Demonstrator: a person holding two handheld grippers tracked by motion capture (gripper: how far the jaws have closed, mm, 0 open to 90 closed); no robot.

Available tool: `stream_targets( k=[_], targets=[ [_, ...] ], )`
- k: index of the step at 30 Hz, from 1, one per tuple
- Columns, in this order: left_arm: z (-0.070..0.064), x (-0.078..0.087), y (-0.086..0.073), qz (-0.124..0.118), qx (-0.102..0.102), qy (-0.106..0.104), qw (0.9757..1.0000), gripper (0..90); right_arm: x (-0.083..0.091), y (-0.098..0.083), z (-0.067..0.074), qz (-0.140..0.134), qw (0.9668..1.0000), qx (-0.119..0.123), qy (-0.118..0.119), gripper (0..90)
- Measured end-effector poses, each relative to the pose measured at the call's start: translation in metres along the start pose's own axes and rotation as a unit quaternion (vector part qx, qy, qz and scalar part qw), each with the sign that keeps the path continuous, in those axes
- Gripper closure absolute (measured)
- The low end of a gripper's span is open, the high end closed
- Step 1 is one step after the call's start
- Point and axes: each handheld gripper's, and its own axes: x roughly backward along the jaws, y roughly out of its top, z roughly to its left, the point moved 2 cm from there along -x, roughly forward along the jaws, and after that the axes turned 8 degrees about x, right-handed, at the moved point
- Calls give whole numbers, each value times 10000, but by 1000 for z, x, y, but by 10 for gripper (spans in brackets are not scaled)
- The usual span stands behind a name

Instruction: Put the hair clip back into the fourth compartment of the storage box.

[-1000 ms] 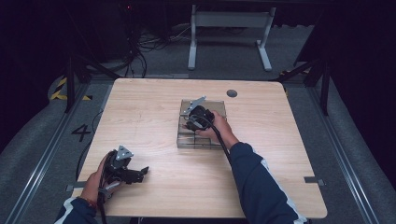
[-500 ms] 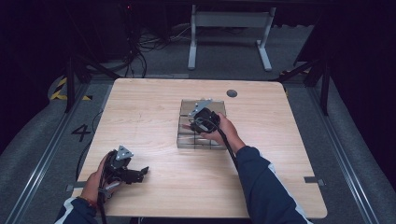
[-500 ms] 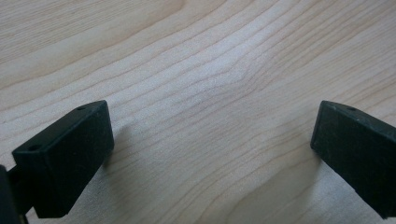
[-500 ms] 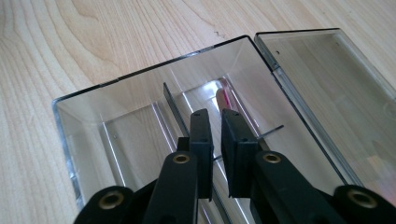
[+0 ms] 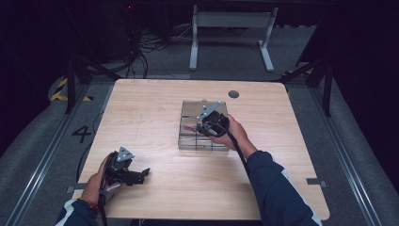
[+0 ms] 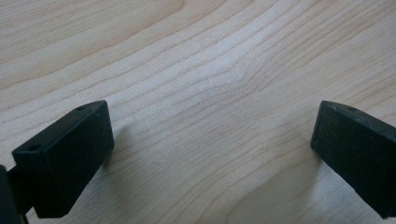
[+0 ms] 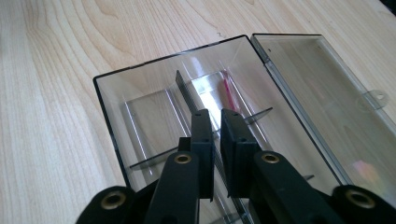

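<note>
In the high view, the left gripper (image 5: 141, 173) lies low over the near left part of the table (image 5: 141, 113), held in the person's left hand (image 5: 96, 181). The right gripper (image 5: 205, 128) hangs over a clear plastic box (image 5: 190, 110) near the middle of the table, with the right hand (image 5: 235, 134) behind it.

In the left gripper view, the left gripper (image 6: 210, 140) stands wide open, bare wood between its jaws.

In the right gripper view, the right gripper (image 7: 217, 128) has its jaws nearly together with a thin gap, nothing visibly between them. Below them lies the box (image 7: 112, 121) with its dividers; a pink stick (image 7: 229, 93) rests in a compartment just ahead of the tips. The open lid (image 7: 327, 93) lies to the right.
</note>
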Motion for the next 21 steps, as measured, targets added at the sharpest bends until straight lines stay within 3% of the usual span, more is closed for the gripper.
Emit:
stream_targets(
  k=[6, 8, 21],
  targets=[
    [0, 0, 0, -1, 0, 0, 10000, 0, 11, -5, 3, 2, 10000, 90, -12, 850],
    [0, 0, 0, -1, 1, -2, 10000, 0, 16, -8, 4, 56, 9998, 128, -113, 863],
    [0, 0, 0, 0, 1, -1, 10000, 0, 40, -29, 7, -28, 9998, 88, -175, 856]
  ],
)
